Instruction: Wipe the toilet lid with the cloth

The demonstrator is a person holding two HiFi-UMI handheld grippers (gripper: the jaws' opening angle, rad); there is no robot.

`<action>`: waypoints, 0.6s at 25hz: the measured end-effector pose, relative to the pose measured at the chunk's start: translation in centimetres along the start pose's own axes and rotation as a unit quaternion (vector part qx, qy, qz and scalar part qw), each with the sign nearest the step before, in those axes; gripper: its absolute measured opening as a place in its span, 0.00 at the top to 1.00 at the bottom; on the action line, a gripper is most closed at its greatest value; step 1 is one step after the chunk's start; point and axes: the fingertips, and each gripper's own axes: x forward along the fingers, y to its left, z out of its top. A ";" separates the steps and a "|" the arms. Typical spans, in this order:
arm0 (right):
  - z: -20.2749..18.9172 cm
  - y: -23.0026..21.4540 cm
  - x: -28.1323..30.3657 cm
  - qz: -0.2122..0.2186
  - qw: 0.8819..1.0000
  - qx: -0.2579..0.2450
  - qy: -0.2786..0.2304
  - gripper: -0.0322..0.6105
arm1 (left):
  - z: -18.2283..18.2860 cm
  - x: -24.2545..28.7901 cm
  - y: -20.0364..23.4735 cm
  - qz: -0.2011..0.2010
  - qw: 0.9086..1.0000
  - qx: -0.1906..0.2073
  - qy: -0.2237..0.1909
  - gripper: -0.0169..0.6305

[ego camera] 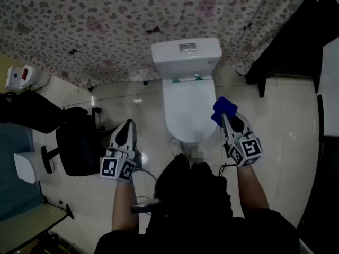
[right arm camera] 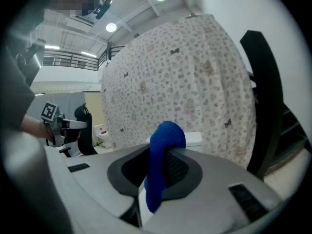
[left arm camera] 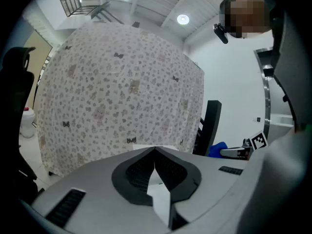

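Only the head view shows the toilet lid (ego camera: pixel 188 107); right gripper (ego camera: pixel 224 118) pinches cloth (ego camera: pixel 223 107), left gripper (ego camera: pixel 127 125) jaws meet.

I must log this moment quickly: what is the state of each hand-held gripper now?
Left hand-held gripper: closed, holding nothing.
Right hand-held gripper: closed on the soft blue cloth.

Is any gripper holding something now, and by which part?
The right gripper holds the blue cloth, pinched at a bunched fold; the left gripper is shut and empty.
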 end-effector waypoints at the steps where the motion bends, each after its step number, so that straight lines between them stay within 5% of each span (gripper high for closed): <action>1: -0.6 0.8 2.0 0.011 1.000 0.002 0.001 0.87 | -0.8 0.8 0.9 -0.004 1.000 -0.004 0.006 0.98; 15: -15.3 7.5 27.4 0.147 0.982 -0.034 0.116 0.87 | -17.5 10.6 11.2 0.020 0.993 -0.073 0.089 0.99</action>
